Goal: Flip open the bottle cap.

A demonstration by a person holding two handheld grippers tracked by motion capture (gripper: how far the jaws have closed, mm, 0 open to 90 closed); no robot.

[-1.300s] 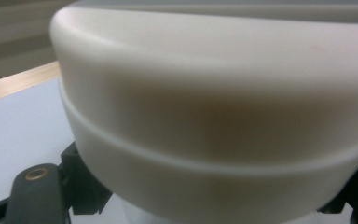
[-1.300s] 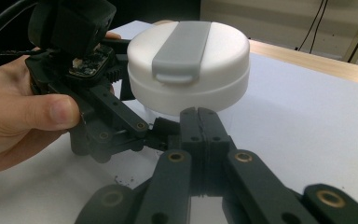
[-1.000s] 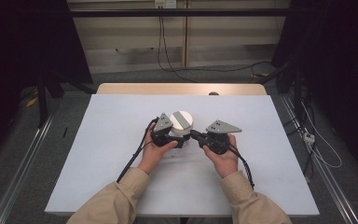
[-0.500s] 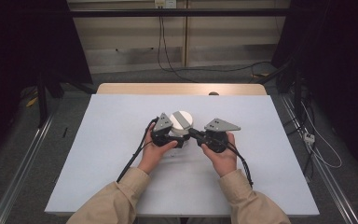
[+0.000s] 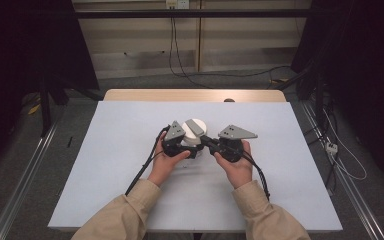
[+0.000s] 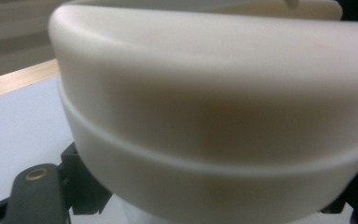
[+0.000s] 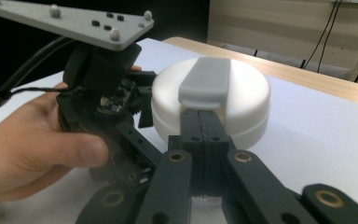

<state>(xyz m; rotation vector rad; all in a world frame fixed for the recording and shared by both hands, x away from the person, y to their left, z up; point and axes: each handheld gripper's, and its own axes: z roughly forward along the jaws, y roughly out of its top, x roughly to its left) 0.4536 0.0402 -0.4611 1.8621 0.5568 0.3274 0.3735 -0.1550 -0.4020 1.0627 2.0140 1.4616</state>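
Observation:
A round white container (image 5: 194, 134) with a grey tab (image 5: 196, 126) on its lid stands mid-table. My left gripper (image 5: 190, 148) is closed against its lower side from the left. In the left gripper view the container wall (image 6: 214, 93) looms close, with a black finger (image 6: 37, 196) at the lower left. My right gripper (image 5: 204, 139) comes in from the right. In the right gripper view its two fingers lie pressed together (image 7: 200, 114), tips at the near end of the grey tab (image 7: 205, 81). Whether they pinch the tab is hidden. The left gripper (image 7: 142, 112) and its hand are beside the container (image 7: 247, 102).
A white sheet (image 5: 105, 175) covers the table, and a wooden strip (image 5: 180, 95) runs along the far edge with a small dark object (image 5: 228, 100) on it. Black cables (image 5: 140, 175) trail back from both grippers. Metal rails and floor cables flank the table.

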